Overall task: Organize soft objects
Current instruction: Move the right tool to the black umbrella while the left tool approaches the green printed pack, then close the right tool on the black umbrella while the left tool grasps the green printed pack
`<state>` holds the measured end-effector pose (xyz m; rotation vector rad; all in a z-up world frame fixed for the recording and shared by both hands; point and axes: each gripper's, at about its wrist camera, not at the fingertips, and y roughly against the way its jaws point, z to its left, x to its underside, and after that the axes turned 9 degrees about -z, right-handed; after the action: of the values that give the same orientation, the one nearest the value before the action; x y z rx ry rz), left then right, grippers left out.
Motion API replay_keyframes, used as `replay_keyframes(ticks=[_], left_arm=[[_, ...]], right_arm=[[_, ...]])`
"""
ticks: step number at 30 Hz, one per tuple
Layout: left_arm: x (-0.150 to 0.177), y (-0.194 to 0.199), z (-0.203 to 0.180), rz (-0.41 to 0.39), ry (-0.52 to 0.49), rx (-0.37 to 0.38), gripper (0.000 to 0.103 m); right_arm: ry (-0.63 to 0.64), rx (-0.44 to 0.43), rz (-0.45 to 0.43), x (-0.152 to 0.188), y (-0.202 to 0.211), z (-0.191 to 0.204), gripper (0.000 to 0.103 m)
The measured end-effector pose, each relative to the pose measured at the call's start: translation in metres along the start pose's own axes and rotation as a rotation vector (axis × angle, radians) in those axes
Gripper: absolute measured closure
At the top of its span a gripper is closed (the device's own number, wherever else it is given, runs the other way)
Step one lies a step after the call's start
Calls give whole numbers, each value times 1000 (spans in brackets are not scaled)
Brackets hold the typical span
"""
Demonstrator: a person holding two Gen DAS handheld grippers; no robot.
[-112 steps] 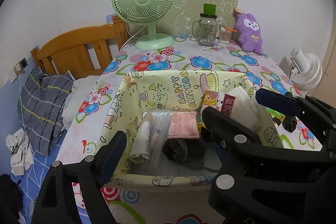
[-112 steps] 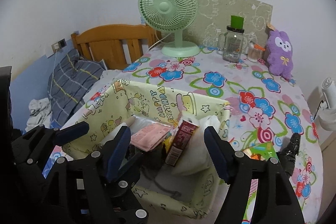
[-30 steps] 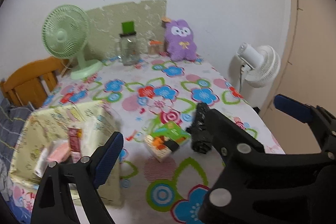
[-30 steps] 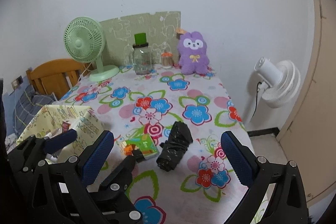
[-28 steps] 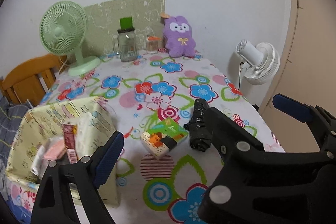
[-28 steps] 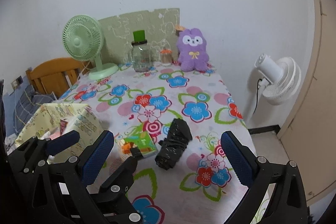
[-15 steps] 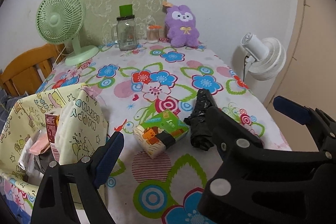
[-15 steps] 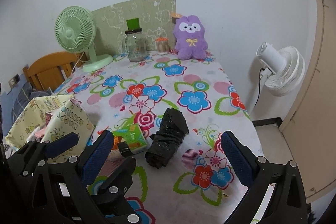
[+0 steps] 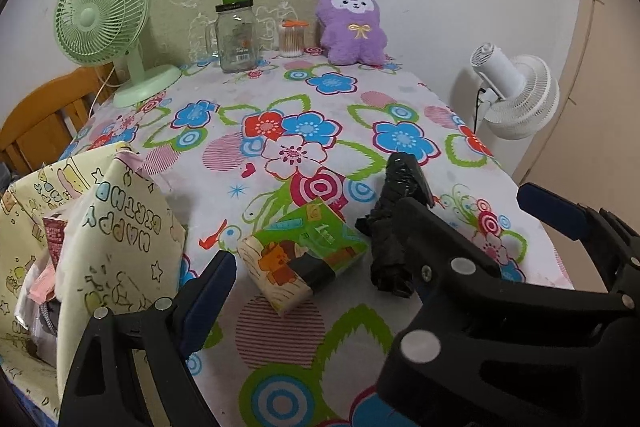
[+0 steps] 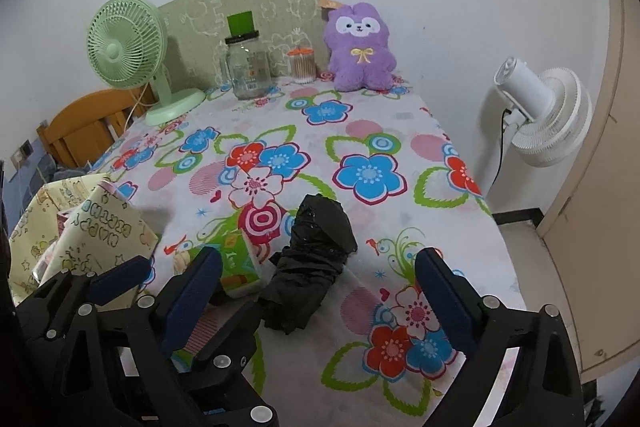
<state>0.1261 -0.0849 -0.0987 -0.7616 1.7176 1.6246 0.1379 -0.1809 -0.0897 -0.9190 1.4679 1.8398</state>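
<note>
A crumpled black plastic bag [image 10: 320, 227] lies on the flowered tablecloth, with a green tissue packet [image 10: 240, 263] touching its left side. My right gripper [image 10: 318, 259] hovers over the bag, which shows between its jaws. The jaws are closing and the blue pads stand clear of the bag. My left gripper [image 9: 316, 263] is open in front of the tissue packet [image 9: 304, 255], and its right finger is mostly hidden behind the right gripper's finger. A yellow fabric box [image 9: 120, 227] with several items inside stands at the left. A purple plush [image 9: 354, 23] sits at the back.
At the back of the table stand a green fan [image 9: 104, 23], a glass jar [image 9: 236, 35] and a small swab jar [image 9: 292, 39]. A white fan [image 10: 548, 107] stands off the table's right edge [image 10: 492, 219]. A wooden chair back [image 10: 84, 131] is at the left.
Both grippers have sunk and come nearer to the tissue packet and the black bag, which now look larger. The yellow box has slid toward the left edge of both views.
</note>
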Motion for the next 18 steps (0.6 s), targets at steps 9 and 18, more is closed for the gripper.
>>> replay_keyframes(ticks=[9, 18], left_arm=[[0, -23, 8, 34, 34, -48, 12], [1, -40, 11, 62, 37, -59, 12]], right_arm=[[-9, -3, 54, 1, -27, -3, 15], [2, -5, 106, 3, -51, 2, 20]])
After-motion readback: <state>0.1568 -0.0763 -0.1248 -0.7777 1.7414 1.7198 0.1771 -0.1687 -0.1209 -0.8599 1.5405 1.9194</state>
